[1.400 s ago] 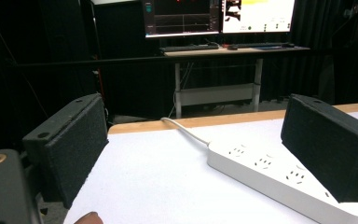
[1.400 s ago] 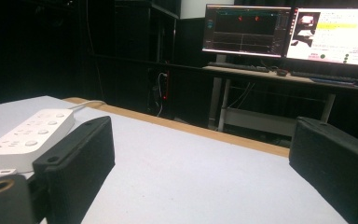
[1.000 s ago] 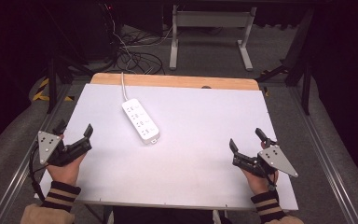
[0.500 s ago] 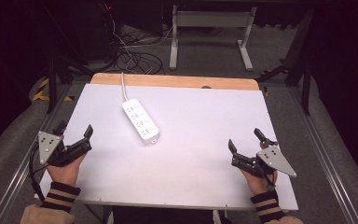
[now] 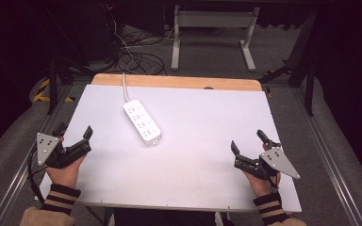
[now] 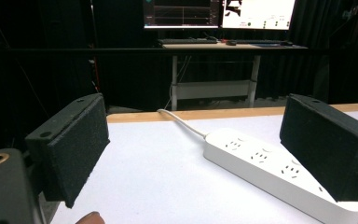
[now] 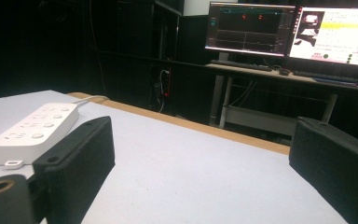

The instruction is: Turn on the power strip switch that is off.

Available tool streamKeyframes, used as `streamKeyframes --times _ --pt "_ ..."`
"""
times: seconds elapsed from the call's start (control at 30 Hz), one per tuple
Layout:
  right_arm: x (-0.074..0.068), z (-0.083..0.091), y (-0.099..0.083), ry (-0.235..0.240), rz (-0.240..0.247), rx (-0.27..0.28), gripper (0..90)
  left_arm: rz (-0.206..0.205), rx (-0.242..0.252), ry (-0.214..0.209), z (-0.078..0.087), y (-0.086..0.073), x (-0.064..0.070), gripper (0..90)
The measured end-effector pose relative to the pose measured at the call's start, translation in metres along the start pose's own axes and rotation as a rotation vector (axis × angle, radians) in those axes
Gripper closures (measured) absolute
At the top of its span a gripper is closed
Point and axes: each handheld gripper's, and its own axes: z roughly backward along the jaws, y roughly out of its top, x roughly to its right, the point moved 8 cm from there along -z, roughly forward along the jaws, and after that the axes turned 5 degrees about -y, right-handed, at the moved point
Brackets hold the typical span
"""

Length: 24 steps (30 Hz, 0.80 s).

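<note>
A white power strip (image 5: 142,122) lies at an angle on the white table top (image 5: 193,165), left of the middle, and its cord (image 5: 124,85) runs off the far edge. My left gripper (image 5: 74,135) rests open at the table's left edge, nothing between its jaws. In the left gripper view the power strip (image 6: 261,163) sits just ahead, partly behind the right jaw. My right gripper (image 5: 248,140) rests open near the right front, with nothing in it. In the right gripper view the power strip (image 7: 35,129) lies far left.
A wooden strip (image 5: 179,82) borders the table's far edge. Beyond it are a metal desk frame (image 5: 212,28) and tangled cables (image 5: 136,59) on the floor. Monitors (image 7: 289,35) glow on a desk ahead. Metal rails (image 5: 330,155) run beside the table.
</note>
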Motion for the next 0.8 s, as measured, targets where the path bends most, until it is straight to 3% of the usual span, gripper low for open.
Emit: streamKeyframes --times 0.8 --pt "-0.0014 0.0044 0.0019 0.0 -0.005 0.004 7.1 -0.017 -0.017 -0.003 0.0034 -0.0021 0.0035 9.3"
